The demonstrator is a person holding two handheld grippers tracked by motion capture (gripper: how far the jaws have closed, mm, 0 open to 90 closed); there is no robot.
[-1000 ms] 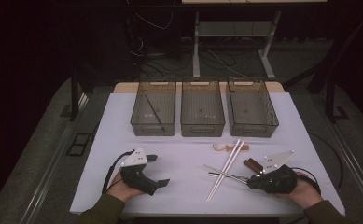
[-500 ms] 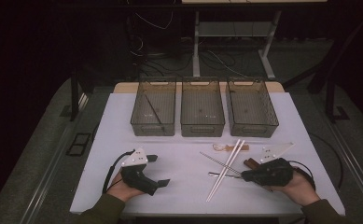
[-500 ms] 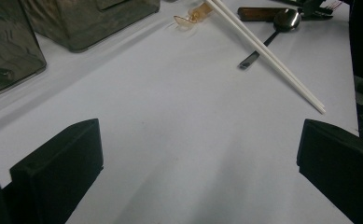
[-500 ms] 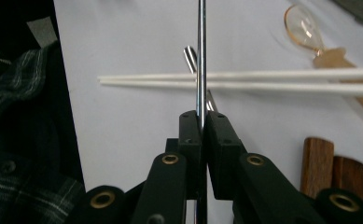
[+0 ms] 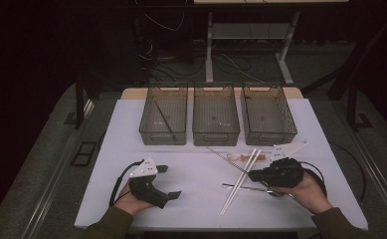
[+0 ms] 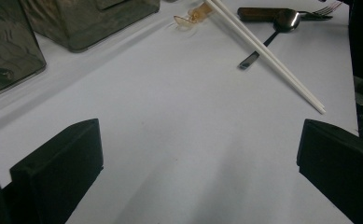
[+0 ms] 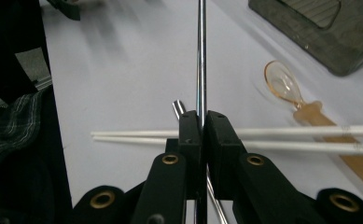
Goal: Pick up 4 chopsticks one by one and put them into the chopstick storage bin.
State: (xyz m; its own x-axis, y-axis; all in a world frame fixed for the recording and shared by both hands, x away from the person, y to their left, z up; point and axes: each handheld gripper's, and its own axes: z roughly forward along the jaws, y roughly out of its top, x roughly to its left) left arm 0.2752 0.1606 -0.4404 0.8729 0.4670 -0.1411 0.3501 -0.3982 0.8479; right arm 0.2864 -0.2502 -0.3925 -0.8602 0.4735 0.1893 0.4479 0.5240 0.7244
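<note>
My right gripper [image 5: 254, 175] is at the right of the white table, shut on a thin metal chopstick [image 7: 200, 60] that runs straight out ahead of its jaws. In the high view that metal chopstick [image 5: 226, 158] slants up-left towards the bins. A pair of white chopsticks [image 5: 241, 180] lies crossed under it, also seen as white chopsticks [image 7: 272, 140]. An amber clear spoon [image 7: 286, 88] lies beside them. My left gripper [image 5: 168, 181] rests at the front left, open, with bare table between its jaws [image 6: 198, 154].
Three dark see-through bins stand in a row at the back: left bin [image 5: 146, 130] with a dark stick inside, middle bin [image 5: 216, 135], right bin [image 5: 269, 134]. A metal spoon [image 6: 284, 21] and fork [image 6: 317, 10] lie near the right hand.
My right gripper has moved a little away from the front edge, with the metal chopstick now pointing up-left. The left gripper has not moved.
</note>
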